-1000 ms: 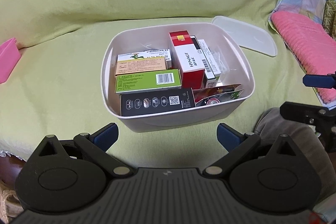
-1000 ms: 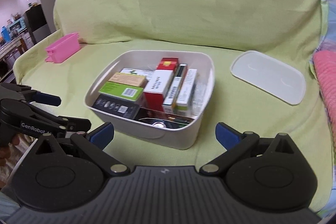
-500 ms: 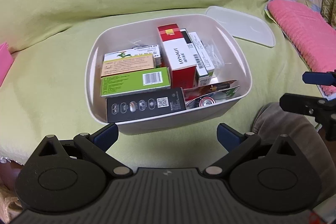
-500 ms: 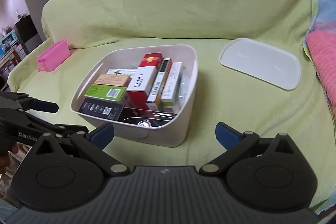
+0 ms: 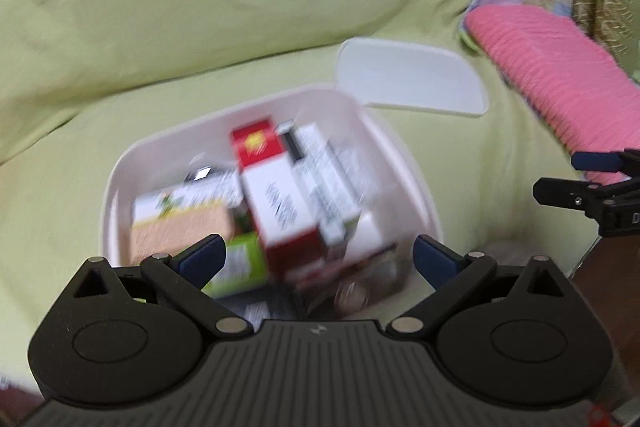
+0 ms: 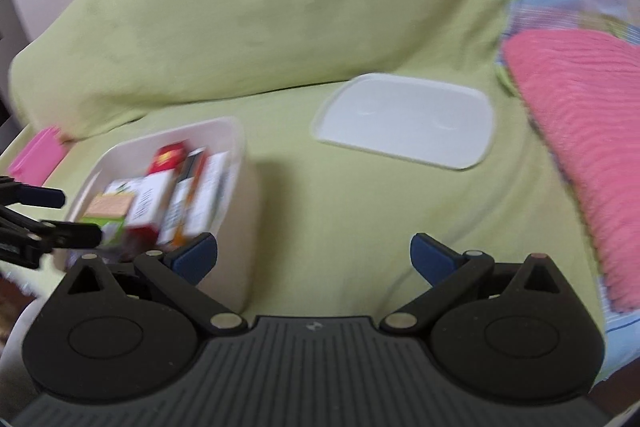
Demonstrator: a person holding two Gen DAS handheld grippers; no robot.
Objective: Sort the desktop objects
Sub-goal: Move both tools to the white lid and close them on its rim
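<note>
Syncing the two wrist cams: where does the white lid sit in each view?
Left wrist: white lid lies flat on the green cover, upper right of centre, just behind the bin's far right corner.
Right wrist: white lid lies right of centre, clear of the bin, which sits at the left.
Shared landmark: the white bin of boxes; the pink cushion lies right of the lid in both.

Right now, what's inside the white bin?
The white bin holds upright boxes: a red-and-white box, a tan box, a green box. The left gripper hides the bin's near contents.
</note>
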